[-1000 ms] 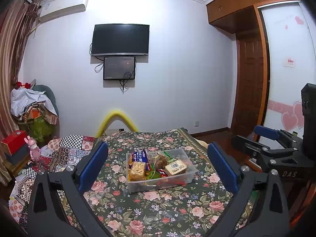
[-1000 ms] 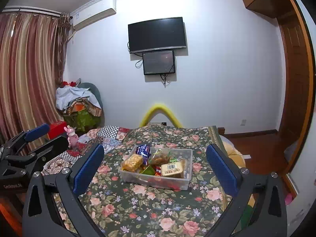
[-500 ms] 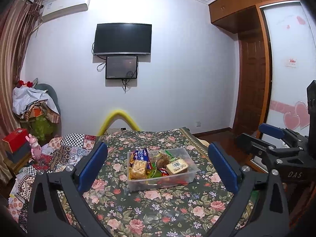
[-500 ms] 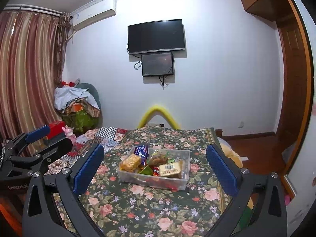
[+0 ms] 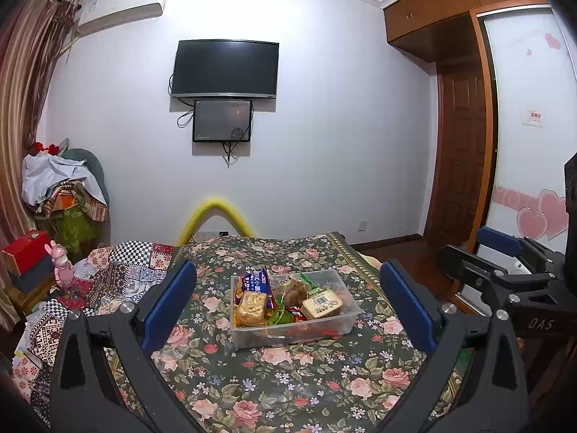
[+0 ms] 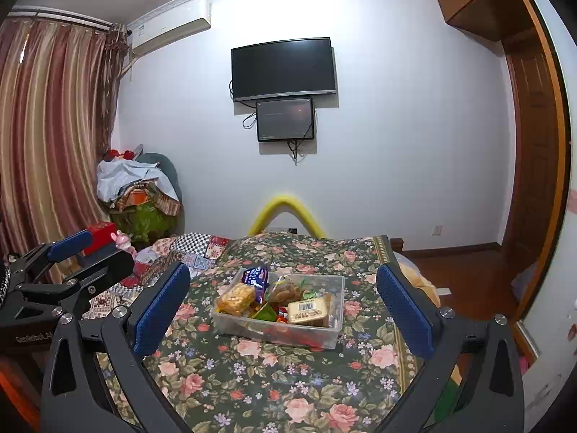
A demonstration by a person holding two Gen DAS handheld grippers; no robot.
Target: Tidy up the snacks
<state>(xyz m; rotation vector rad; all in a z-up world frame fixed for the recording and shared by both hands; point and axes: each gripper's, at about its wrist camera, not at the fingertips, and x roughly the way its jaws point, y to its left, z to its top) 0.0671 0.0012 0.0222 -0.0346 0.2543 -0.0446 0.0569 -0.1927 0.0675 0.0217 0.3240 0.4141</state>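
As both grippers ease back from the desk, the left gripper (image 5: 288, 306) and right gripper (image 6: 285, 310) hold jaws wide and empty, the clear bin (image 5: 346, 319) of snacks (image 5: 250, 303) centred ahead between them—sorting seemingly finished.

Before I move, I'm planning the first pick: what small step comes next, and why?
Probably ease the right gripper forward toward the clear bin: both grippers are open and empty, short of it, and the barcoded pack lies exposed on top.
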